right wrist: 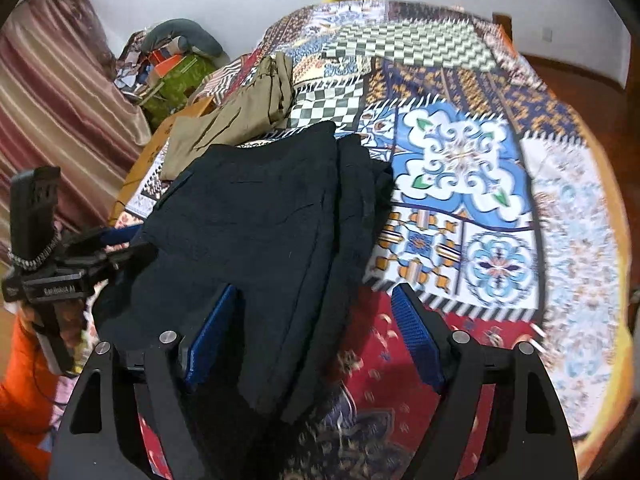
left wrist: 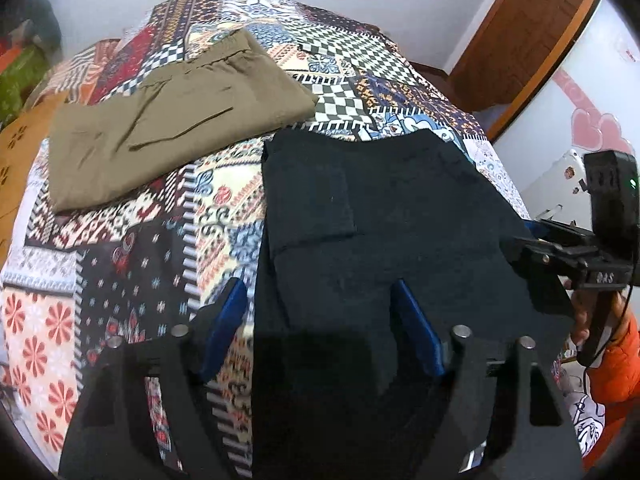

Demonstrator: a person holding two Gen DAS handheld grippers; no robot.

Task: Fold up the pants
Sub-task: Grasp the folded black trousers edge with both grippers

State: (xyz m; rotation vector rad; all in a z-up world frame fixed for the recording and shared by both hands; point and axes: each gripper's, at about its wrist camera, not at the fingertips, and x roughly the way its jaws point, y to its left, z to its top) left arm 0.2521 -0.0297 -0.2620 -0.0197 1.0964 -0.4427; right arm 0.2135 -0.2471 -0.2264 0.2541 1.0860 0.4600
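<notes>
Black pants [left wrist: 384,216] lie folded on the patterned bedspread [left wrist: 160,240], a back pocket facing up. In the right wrist view the black pants [right wrist: 256,216] show a bunched layer along their right edge. My left gripper [left wrist: 320,300] is open, its blue pads straddling the near left edge of the black pants. My right gripper [right wrist: 316,308] is open over the near right edge of the pants, the left pad over cloth. The right gripper also shows in the left wrist view [left wrist: 532,248] at the pants' right edge. The left gripper shows in the right wrist view [right wrist: 116,248].
Folded olive pants [left wrist: 168,120] lie at the far left of the bed; they also show in the right wrist view [right wrist: 228,124]. A pile of bags and cloth [right wrist: 172,68] and a striped curtain [right wrist: 52,92] stand left. A wooden door frame [left wrist: 532,28] is far right.
</notes>
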